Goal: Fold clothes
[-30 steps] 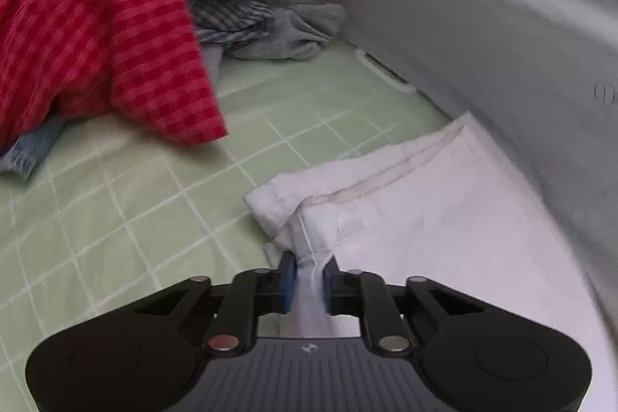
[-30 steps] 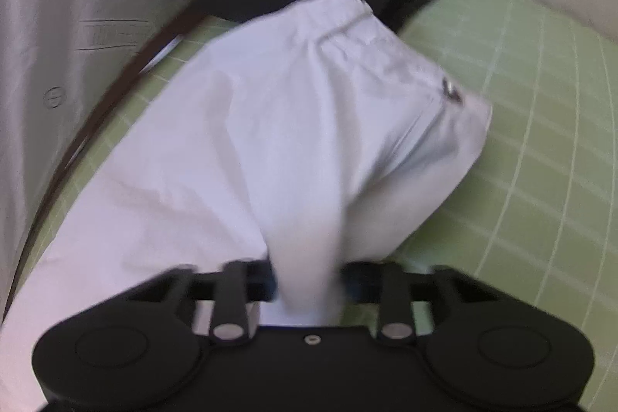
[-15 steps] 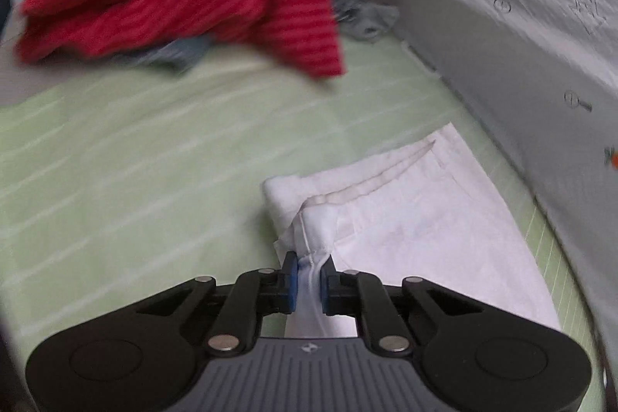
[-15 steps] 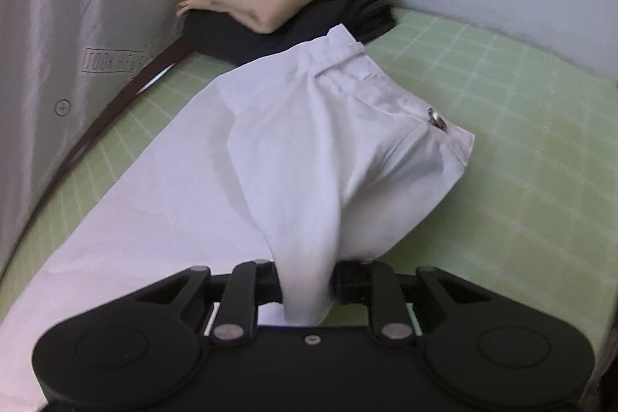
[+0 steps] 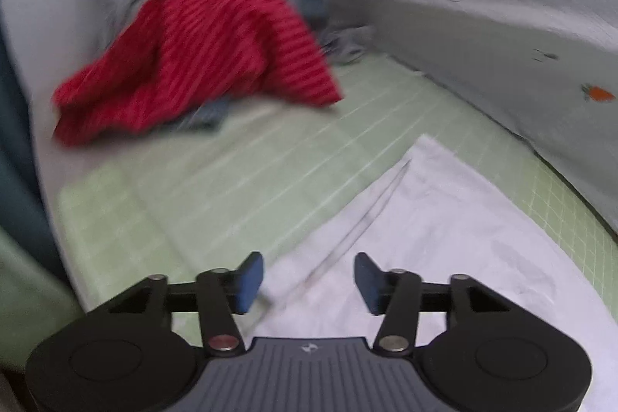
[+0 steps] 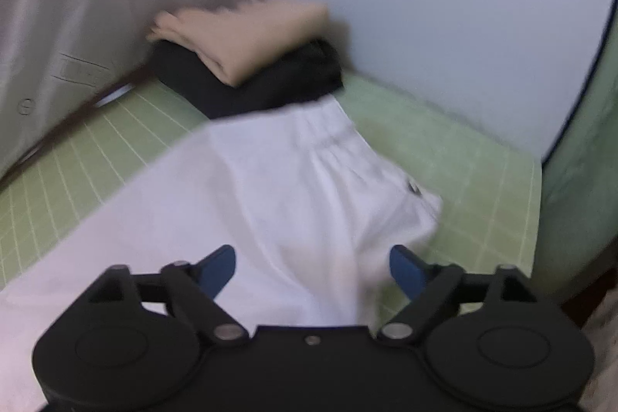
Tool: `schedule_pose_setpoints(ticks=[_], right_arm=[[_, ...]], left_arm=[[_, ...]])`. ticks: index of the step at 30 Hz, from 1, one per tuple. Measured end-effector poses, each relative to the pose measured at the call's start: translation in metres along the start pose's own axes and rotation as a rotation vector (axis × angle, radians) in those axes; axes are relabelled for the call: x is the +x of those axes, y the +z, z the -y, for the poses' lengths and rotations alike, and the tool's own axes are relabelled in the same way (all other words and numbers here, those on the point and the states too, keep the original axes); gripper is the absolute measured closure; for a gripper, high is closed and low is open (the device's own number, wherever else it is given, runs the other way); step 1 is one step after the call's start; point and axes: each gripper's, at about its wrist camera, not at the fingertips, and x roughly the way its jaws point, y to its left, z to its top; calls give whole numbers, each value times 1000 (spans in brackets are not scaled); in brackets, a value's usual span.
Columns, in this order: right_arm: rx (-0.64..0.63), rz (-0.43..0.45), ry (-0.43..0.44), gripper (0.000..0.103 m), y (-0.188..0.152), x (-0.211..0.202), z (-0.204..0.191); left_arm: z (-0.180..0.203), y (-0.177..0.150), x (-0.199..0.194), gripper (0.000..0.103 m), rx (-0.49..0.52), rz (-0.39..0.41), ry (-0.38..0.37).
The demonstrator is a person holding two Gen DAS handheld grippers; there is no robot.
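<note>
White trousers (image 5: 436, 230) lie spread flat on the green checked sheet (image 5: 216, 188). In the right wrist view their waistband end (image 6: 332, 141) with a metal button (image 6: 414, 188) points toward the far wall. My left gripper (image 5: 309, 280) is open just above the hem end, holding nothing. My right gripper (image 6: 313, 267) is open over the waist end of the trousers (image 6: 247, 203), holding nothing. Both views are blurred by motion.
A red striped garment (image 5: 201, 52) tops a heap of unfolded clothes at the far left. A folded beige garment (image 6: 239, 37) lies on a folded black one (image 6: 262, 83) by the wall. A grey printed sheet (image 5: 502, 6) hangs along one side.
Both grippers were shut on the white trousers; both have opened and let go. The trousers now lie flatter on the sheet, and both grippers have pulled back a little.
</note>
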Motion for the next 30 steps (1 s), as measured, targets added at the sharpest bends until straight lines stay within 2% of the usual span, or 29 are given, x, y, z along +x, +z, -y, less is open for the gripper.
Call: schedule_pose_setpoints(ticks=[1, 3, 6, 9, 13, 16, 19, 21, 27, 30], right_arm=[[-43, 30, -3, 13, -2, -4, -10], [-117, 66, -1, 8, -8, -11, -31], [-162, 27, 98, 8, -24, -15, -56], [-209, -30, 196, 6, -45, -20, -76], [-259, -95, 228, 3, -70, -24, -92], [-274, -145, 228, 3, -86, -26, -100], [-282, -157, 191, 3, -98, -32, -105], [-283, -151, 169, 3, -103, -37, -107], [-274, -169, 104, 3, -115, -44, -122], [-312, -182, 79, 3, -117, -44, -129]], left_arm=[[5, 5, 2, 40, 25, 15, -19], [13, 14, 8, 22, 65, 32, -58], [31, 24, 29, 21, 129, 10, -119], [47, 28, 49, 21, 204, 12, -141], [55, 36, 79, 21, 220, -18, -223], [55, 40, 101, 24, 200, -41, -301], [57, 45, 119, 30, 207, -44, -321], [58, 49, 131, 39, 216, -47, -342], [70, 56, 161, 44, 295, -55, -393], [74, 58, 168, 47, 290, -59, -429]])
